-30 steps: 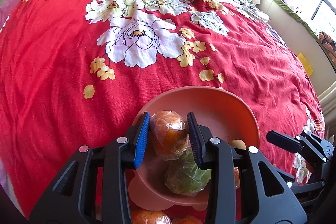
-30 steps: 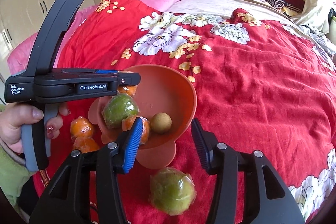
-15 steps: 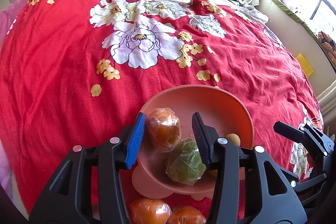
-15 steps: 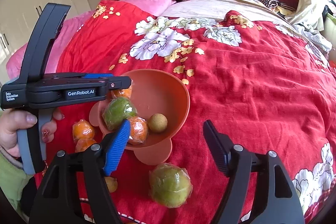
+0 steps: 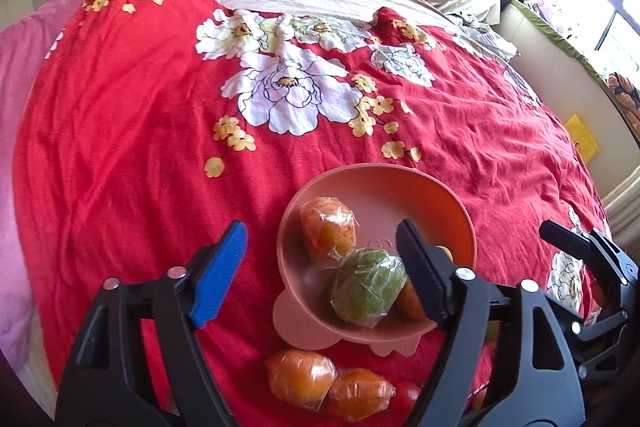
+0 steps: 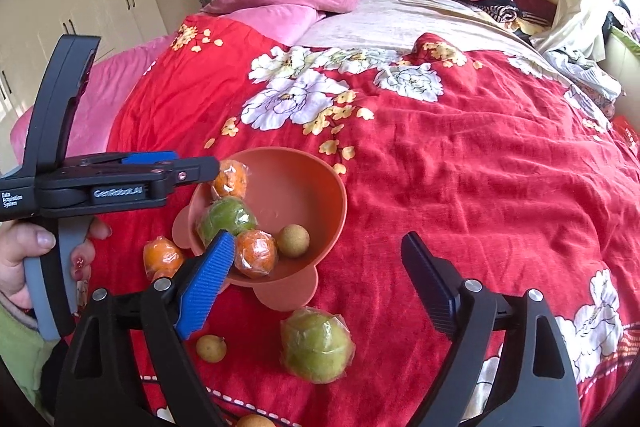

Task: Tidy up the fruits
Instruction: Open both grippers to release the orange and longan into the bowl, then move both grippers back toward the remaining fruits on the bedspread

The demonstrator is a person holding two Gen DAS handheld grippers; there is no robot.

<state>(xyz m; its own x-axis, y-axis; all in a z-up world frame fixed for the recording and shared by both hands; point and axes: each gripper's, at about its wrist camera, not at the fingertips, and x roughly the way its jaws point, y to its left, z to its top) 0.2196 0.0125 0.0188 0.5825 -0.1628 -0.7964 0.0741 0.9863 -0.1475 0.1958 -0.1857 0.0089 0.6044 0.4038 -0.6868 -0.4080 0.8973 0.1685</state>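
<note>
**A:** Where do your two grippers stand?

**B:** Your left gripper [image 5: 320, 267] is spread wide, and its jaws have just been opening. Nothing is pinched. The wrapped orange [image 5: 328, 233] lies free in the bowl [image 5: 384, 179], at its far left side, between the line of the blue pad [image 5: 218, 269] and the black one. Your right gripper [image 6: 316, 283] is spread wider, its jaws also just opened, with only red bedspread [image 6: 480, 179] and the bowl's near rim between them.

**A:** And the fruit?

**B:** In the bowl you have that orange, a wrapped green fruit [image 5: 368, 287] just nearer and touching it, a second wrapped orange [image 6: 256, 253] near the front, and a small round tan fruit [image 6: 293, 241] to its right. Outside, on the bedspread, two wrapped oranges [image 5: 300, 379] lie side by side just beside the bowl's near left edge. A second wrapped green fruit [image 6: 316, 345] sits near the bowl's front lobe, below your right gripper. A small tan fruit [image 6: 210, 348] lies to its left, partly behind your blue finger.

**A:** Where is the bowl itself?

**B:** On the near part of the bed, tilted, resting on its lobed base. Your left hand [image 6: 24, 251] holds its grip at the left edge of the right wrist view.
</note>
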